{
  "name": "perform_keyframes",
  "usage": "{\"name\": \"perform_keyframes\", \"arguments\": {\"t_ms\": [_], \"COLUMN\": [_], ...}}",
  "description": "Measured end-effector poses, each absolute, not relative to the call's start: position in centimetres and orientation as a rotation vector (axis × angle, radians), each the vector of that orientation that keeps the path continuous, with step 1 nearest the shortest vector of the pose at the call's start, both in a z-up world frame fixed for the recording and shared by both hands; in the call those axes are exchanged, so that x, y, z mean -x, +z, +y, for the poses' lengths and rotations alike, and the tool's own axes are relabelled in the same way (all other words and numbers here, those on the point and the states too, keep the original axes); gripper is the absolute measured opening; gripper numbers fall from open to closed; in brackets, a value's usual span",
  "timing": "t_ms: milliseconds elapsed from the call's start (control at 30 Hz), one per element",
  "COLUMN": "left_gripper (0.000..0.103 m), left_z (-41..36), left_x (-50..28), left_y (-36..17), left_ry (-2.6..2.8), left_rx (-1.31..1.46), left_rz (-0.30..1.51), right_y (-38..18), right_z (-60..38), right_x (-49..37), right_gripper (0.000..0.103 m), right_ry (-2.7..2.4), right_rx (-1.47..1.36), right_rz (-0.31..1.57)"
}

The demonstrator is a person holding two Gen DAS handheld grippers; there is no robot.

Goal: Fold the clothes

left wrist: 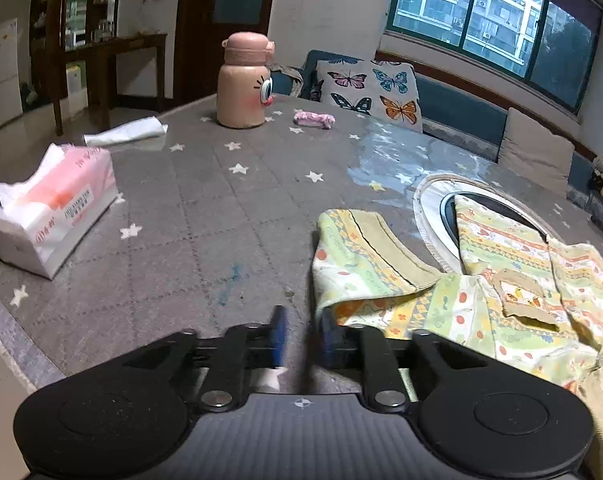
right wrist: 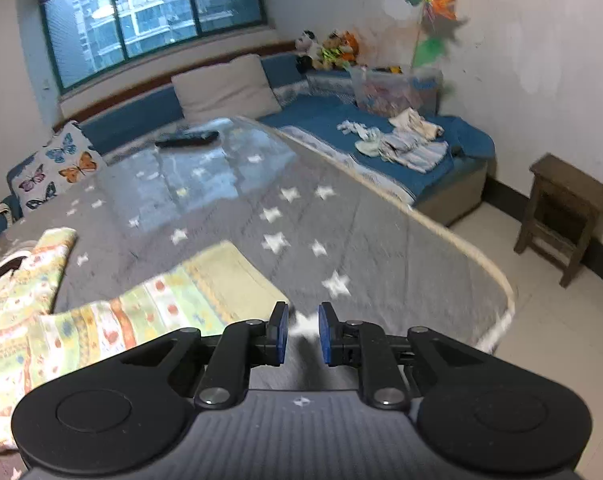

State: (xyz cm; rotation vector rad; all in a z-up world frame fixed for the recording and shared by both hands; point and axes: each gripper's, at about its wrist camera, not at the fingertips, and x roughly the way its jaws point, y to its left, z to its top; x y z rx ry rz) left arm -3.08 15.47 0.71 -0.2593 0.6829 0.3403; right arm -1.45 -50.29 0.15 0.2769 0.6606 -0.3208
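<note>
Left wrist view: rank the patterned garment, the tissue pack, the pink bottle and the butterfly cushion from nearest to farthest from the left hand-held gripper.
1. Patterned garment, just right of the left hand-held gripper.
2. Tissue pack, at the left table edge.
3. Pink bottle, far side of the table.
4. Butterfly cushion, on the sofa beyond the table.

Bare tablecloth [left wrist: 205,248] ahead; tissue pack [left wrist: 53,216] left, garment [left wrist: 481,292] right.

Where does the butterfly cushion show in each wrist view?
Left wrist: butterfly cushion upper centre-right, behind the table's far edge, under the window.
Right wrist: butterfly cushion far left, mid-height, below the window.
Shared landmark: the plain beige cushion on the blue sofa.
</note>
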Motion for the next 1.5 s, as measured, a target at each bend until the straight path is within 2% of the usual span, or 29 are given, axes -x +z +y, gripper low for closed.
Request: {"name": "perform_keyframes", "arguments": {"t_ms": [67, 100, 200, 233, 267, 333, 433, 633, 800, 1033, 1233, 1433, 1500], "left_gripper": [0.043, 0.044, 0.058, 0.063, 0.069, 0.077, 0.083, 0.084, 0.084, 0.092, 0.095, 0.095, 0.1], "left_z": [15.3, 15.2, 14.6, 14.2, 13.9, 13.2, 12.4, 12.2, 15.9, 21.6, 23.9, 23.1, 21.8], "left_x": [2.8, 2.8, 2.7, 2.6, 2.4, 2.0, 0.7, -2.0, -1.9, 0.5, 2.4, 2.5, 2.0], "left_y": [0.6, 0.6, 0.6, 0.6, 0.6, 0.5, 0.1, -0.9, 0.0, 0.0, -0.4, 0.0, 0.3], "left_ry": [0.352, 0.351, 0.349, 0.346, 0.344, 0.348, 0.34, 0.387, 0.469, 0.569, 0.544, 0.558, 0.583], "left_rx": [0.233, 0.218, 0.166, 0.138, 0.11, 0.048, -0.029, -0.092, 0.108, 0.357, 0.562, 0.517, 0.373], "left_rz": [0.687, 0.688, 0.684, 0.681, 0.679, 0.682, 0.686, 0.704, 0.662, 0.638, 0.599, 0.583, 0.584], "right_y": [0.3, 0.3, 0.0, -0.2, -0.4, -0.9, -1.5, -1.7, -1.7, -1.8, -1.8, -1.8, -1.9], "right_z": [-49.3, -48.8, -47.0, -46.4, -45.7, -44.6, -43.6, -42.5, -42.5, -42.3, -42.4, -42.8, -42.7], "right_x": [0.5, 0.0, -1.6, -2.1, -2.5, -3.4, -4.2, -4.9, -5.0, -5.3, -5.5, -5.5, -5.5], "right_gripper": [0.024, 0.026, 0.03, 0.038, 0.04, 0.041, 0.049, 0.06, 0.062, 0.067, 0.068, 0.068, 0.068], "right_ry": [-0.276, -0.252, -0.186, -0.167, -0.147, -0.114, -0.084, -0.079, -0.081, -0.083, -0.078, -0.074, -0.075], "right_rx": [-0.252, -0.243, -0.222, -0.216, -0.21, -0.202, -0.2, -0.168, -0.157, -0.135, -0.128, -0.141, -0.137], "right_rz": [0.658, 0.66, 0.675, 0.682, 0.689, 0.703, 0.724, 0.725, 0.725, 0.728, 0.732, 0.732, 0.731]}}
